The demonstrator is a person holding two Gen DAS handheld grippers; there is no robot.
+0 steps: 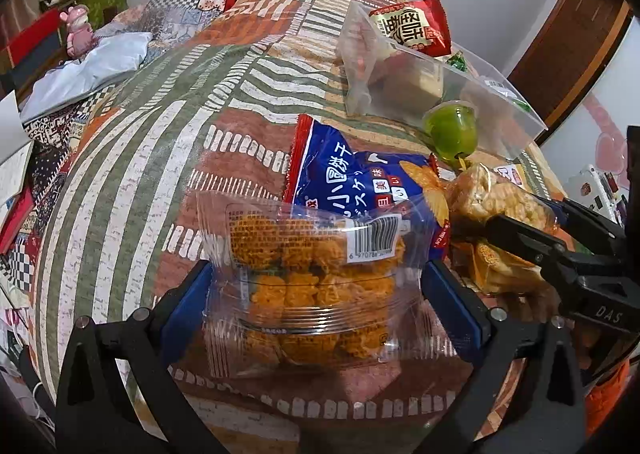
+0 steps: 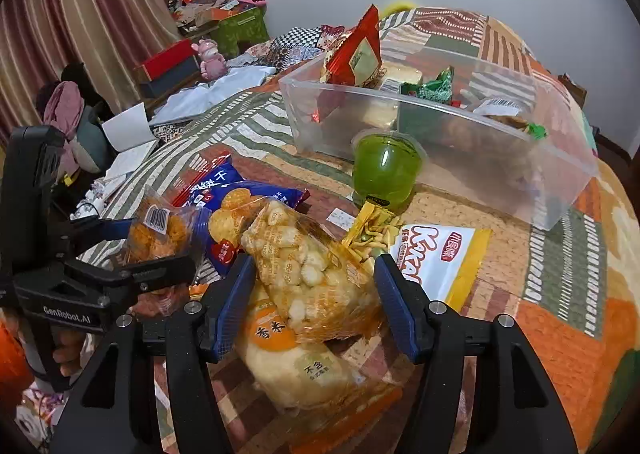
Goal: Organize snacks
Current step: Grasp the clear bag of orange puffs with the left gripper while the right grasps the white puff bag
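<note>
on a patchwork bedspread (image 1: 132,142), spread left gripper (image 1: 316,294) and right gripper (image 2: 316,294) straddle snack packs; far clear bin (image 2: 560,194) part filled, several packets remain outside.

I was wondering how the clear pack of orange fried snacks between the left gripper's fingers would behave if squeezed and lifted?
The clear pack of orange snacks looks light, being mostly air and puffed pieces. Its glossy film seems slippery and crinkly, so it may slide. The pieces look brittle, so a hard squeeze from the left gripper would probably crush them.

Red packet (image 1: 414,28) partly hidden behind bin wall (image 1: 460,94); bin's (image 2: 440,134) contents blurred.
</note>
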